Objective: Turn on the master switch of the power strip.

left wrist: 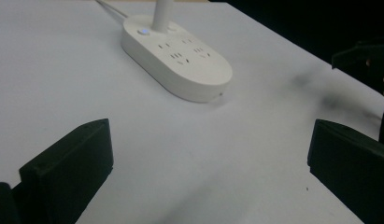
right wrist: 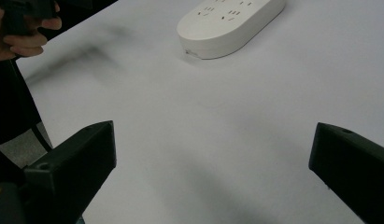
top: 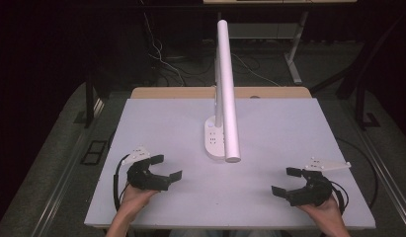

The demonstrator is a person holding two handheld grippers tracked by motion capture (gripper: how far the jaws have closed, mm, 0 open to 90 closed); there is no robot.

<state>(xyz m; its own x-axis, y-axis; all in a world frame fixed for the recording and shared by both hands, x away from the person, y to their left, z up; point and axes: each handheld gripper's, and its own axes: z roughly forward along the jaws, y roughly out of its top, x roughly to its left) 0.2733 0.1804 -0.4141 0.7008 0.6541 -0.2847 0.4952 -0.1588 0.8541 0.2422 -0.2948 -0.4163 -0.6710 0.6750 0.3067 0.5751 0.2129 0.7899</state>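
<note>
Both tongs rest low near the person's edge of the white table [top: 269, 128], jaws spread wide and holding nothing: the left tongs [top: 167, 168] and the right tongs [top: 283, 180] sit well apart, and between them, farther out, stands the white desk lamp with an oval plastic socket base [top: 215, 138]. Its thin upright stem [top: 219, 84] rises from the far end of that base, and the long white tube-shaped lamp head [top: 228, 94] reaches forward over the base towards the person, ending just ahead of the gap between the two tongs. In the left gripper view the base [left wrist: 180, 56] lies ahead between the jaws with its small lit button near the stem; in the right gripper view the rounded near end of the base [right wrist: 227, 28] lies ahead and a little left. The likeliest trouble, as I judge it, is top-heaviness: a push or grip on the tube head would lever the whole lamp over. The smooth, rounded base could also slip out of hard jaws if gripped across its curved edge. A cord seems to trail off behind the base, so dragging it could snag.
</note>
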